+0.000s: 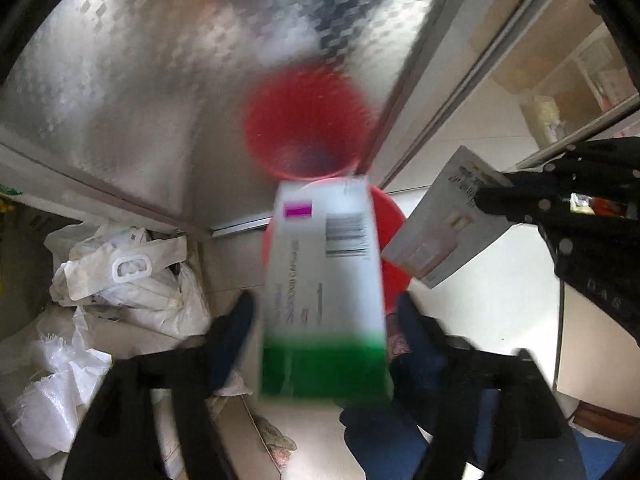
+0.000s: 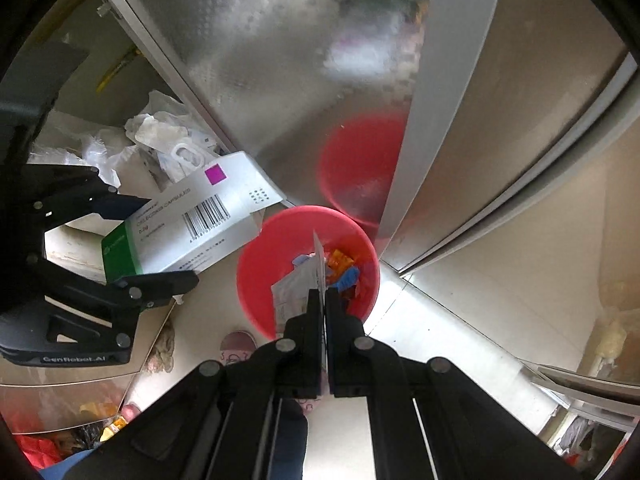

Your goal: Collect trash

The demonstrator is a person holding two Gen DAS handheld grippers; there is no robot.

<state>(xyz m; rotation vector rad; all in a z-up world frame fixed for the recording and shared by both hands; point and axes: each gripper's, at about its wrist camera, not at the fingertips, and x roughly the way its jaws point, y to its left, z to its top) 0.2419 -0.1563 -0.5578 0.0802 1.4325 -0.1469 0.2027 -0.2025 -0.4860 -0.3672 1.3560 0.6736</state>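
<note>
A red plastic bin (image 2: 256,276) is sitting on the pale floor (image 2: 420,344) right against a patterned metal-faced door (image 2: 280,60), which is mirroring it as a red blur. Inside the bin, crumpled wrappers (image 2: 340,268) in orange, blue and red are lying with a whitish sachet. The bin's rim is showing red behind the carton in the left wrist view (image 1: 394,236).

The left gripper (image 1: 326,312) is pointing down at the bin with its jaws spread wide, and the pads are not pressing on anything. A white carton with a green end (image 1: 320,280), a purple square and a barcode, is sitting blurred between the fingers; from the right wrist view the same carton (image 2: 188,224) is lying tilted between the two fingers, its open flap near the bin's rim, and I cannot tell whether it is resting on the lower finger.

The right gripper (image 2: 323,300) is clamping a thin flat card (image 2: 319,264) edge-on over the bin; from the left wrist view that card (image 1: 444,224) is showing as a white printed sheet.

To the side of the bin, white plastic bags (image 1: 132,280) are piling up on the floor beside the door frame. A pink slipper (image 2: 236,348) is showing under the right gripper, near the bin
</note>
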